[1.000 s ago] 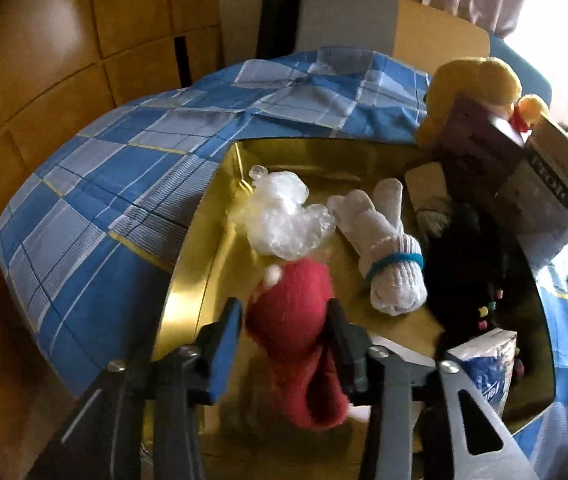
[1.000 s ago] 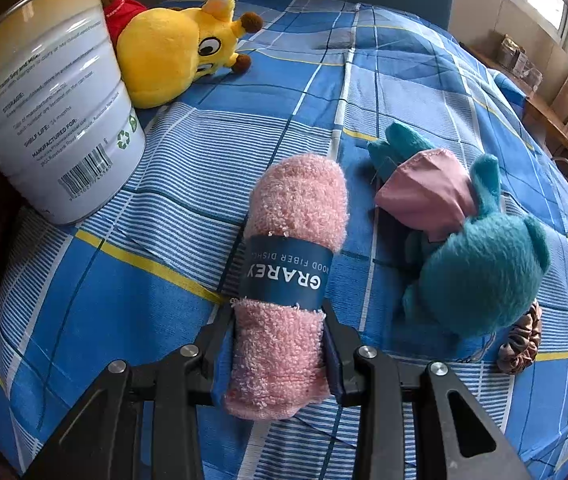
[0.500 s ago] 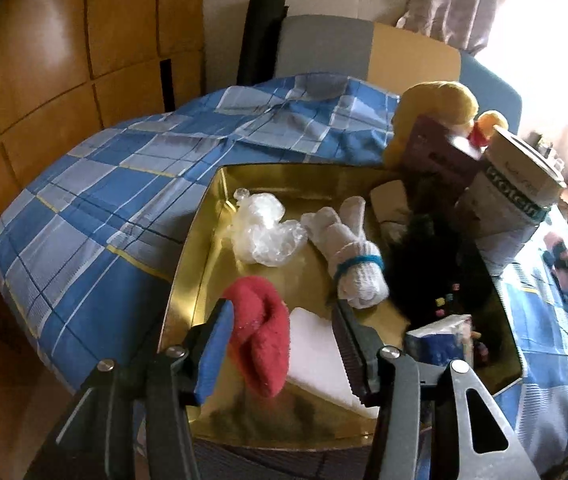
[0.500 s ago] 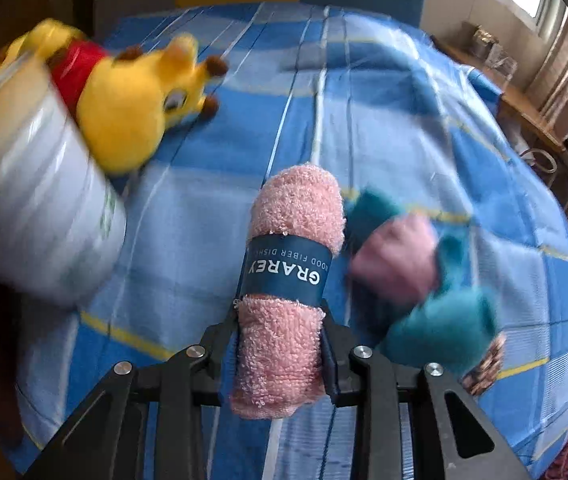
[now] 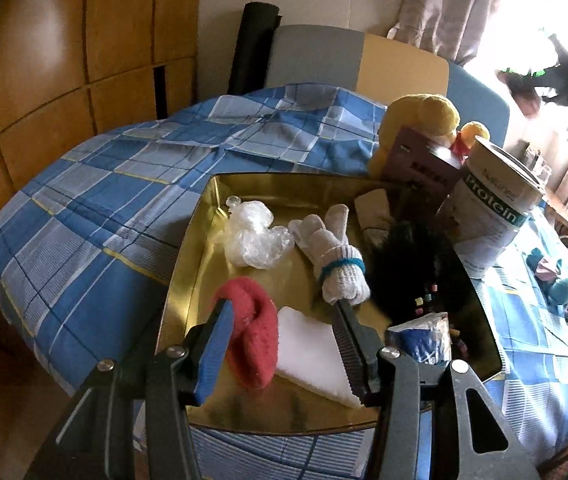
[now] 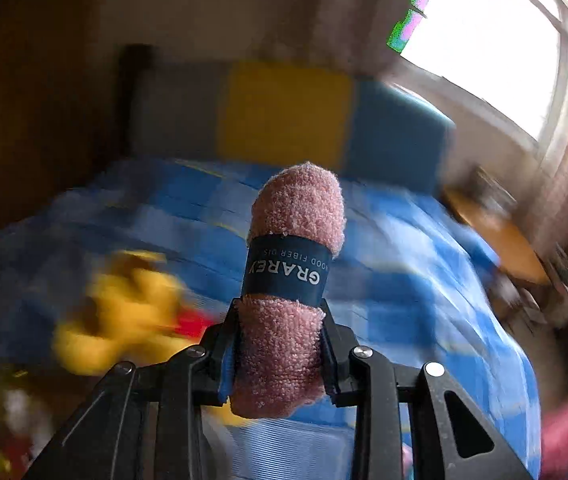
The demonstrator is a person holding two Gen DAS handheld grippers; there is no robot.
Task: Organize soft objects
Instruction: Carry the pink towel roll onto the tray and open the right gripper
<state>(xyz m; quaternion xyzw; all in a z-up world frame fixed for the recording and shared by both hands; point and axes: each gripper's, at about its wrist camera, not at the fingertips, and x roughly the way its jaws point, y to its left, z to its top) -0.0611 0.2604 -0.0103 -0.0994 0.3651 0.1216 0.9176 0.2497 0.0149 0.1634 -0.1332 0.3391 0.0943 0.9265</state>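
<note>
My left gripper (image 5: pixel 284 320) is open above the near end of a gold tray (image 5: pixel 188 272). A red fuzzy sock (image 5: pixel 254 340) lies in the tray between the fingers, free of them, beside a white sponge (image 5: pixel 311 356). The tray also holds a crumpled plastic bag (image 5: pixel 254 236), rolled white gloves (image 5: pixel 335 252), a black fluffy item (image 5: pixel 411 268) and a tissue pack (image 5: pixel 423 336). My right gripper (image 6: pixel 282 320) is shut on a rolled pink towel (image 6: pixel 295 248) with a dark band, held up in the air above the blue checked cloth (image 6: pixel 403 260).
A protein tin (image 5: pixel 491 208) and a purple box (image 5: pixel 423 164) stand at the tray's far right. A yellow plush (image 5: pixel 423 120) lies behind them, blurred in the right wrist view (image 6: pixel 124 312). A teal plush (image 5: pixel 555 280) lies at the far right. Chair backs stand behind the table.
My left gripper opened, let go of the red sock in the tray and drew back. My right gripper lifted the pink towel off the cloth and swung upward.
</note>
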